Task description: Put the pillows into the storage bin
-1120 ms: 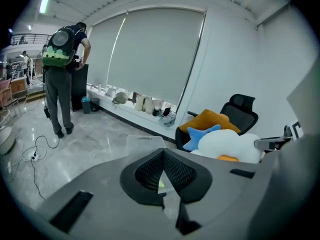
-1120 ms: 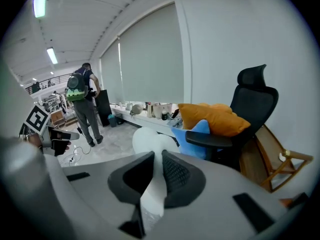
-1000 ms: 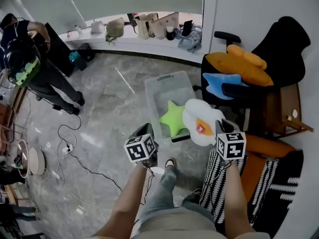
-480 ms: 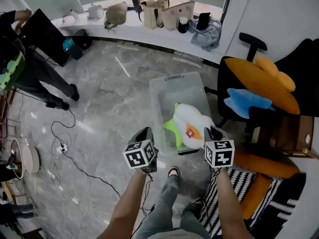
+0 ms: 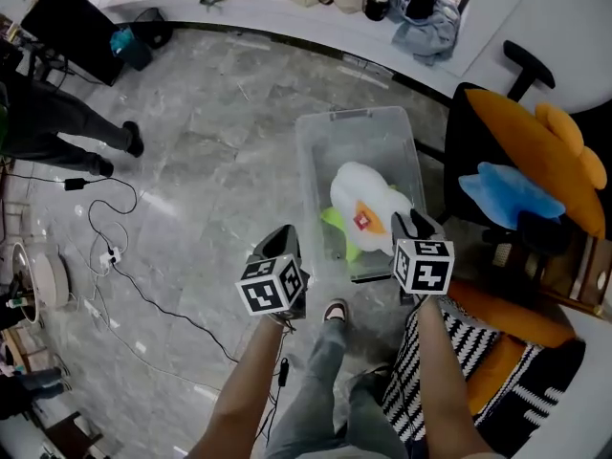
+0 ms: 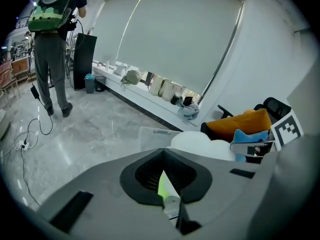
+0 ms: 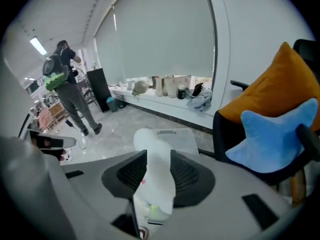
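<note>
Gripping the white pillow [image 5: 366, 208] between its fingers, the right gripper [image 5: 411, 224] holds it over the near end of the clear storage bin [image 5: 314, 146], which stands on the marble floor [image 5: 210, 161]. The pillow overlaps a green star pillow [image 5: 335, 224] that lies inside the bin. The left gripper [image 5: 280, 241] hovers just left of the bin's near corner, its fingers drawn together at the tips with nothing between them. To the right, an orange pillow [image 5: 535, 146] and a blue star pillow [image 5: 512, 191] sit on a black chair [image 5: 469, 132].
</note>
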A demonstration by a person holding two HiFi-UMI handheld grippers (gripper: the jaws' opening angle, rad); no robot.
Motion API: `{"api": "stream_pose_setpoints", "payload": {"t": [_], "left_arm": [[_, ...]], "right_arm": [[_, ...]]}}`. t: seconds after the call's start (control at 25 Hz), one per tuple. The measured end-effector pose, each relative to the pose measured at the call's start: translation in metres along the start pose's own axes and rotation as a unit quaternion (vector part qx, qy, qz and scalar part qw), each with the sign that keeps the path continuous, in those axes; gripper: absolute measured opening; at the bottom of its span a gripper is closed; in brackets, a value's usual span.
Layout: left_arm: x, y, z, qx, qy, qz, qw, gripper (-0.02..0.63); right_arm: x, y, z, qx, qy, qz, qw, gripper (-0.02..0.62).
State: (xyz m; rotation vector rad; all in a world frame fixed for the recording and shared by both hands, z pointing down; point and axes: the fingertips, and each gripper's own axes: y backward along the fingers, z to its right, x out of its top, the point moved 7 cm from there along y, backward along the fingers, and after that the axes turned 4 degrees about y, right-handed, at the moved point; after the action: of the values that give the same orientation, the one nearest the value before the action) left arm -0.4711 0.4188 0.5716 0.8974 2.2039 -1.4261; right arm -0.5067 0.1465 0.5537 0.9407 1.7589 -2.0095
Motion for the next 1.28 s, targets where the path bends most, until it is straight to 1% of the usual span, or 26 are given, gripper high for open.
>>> {"api": "stream_pose_setpoints", "payload": {"t": [0.08, 0.2, 0.4, 0.6, 0.8, 0.96, 1.12, 1.28], "left_arm": [[-0.003, 0.001, -0.004, 0.003, 0.002, -0.006, 1.0, 0.002], [-0.006, 0.001, -0.005, 0.004, 0.003, -0.011, 0.9999, 0.002], [-0.014, -0.001, 0.003, -0.003, 0.0, -0.019, 0.9998, 0.002], [-0.027, 0.001, 0.02, -0.016, -0.014, -0.029, 0.9994, 0.002], [-0.035, 0.006, 0.044, -0.036, -0.031, -0.034, 0.9983, 0.002], [-0.045, 0.013, 0.069, -0.053, -0.048, -0.04, 0.9967, 0.002], [-0.065, 0.019, 0.102, -0.073, -0.057, -0.051, 0.9944, 0.002], [-0.096, 0.02, 0.151, -0.111, -0.089, -0.076, 0.9869, 0.002]], "right_arm": [[0.0, -0.002, 0.003, -0.019, -0.005, 0.002, 1.0, 0.156], [-0.001, 0.0, 0.007, -0.02, -0.004, 0.0, 1.0, 0.181], [-0.012, 0.01, 0.013, -0.019, -0.004, -0.001, 1.0, 0.179], [-0.024, 0.029, 0.017, -0.023, -0.011, 0.008, 1.0, 0.179], [-0.039, 0.057, 0.033, -0.039, -0.031, 0.017, 0.999, 0.179], [-0.058, 0.091, 0.048, -0.058, -0.051, 0.024, 0.997, 0.179], [-0.088, 0.131, 0.069, -0.079, -0.069, 0.024, 0.994, 0.179], [-0.13, 0.179, 0.099, -0.119, -0.105, 0.025, 0.987, 0.179]]}}
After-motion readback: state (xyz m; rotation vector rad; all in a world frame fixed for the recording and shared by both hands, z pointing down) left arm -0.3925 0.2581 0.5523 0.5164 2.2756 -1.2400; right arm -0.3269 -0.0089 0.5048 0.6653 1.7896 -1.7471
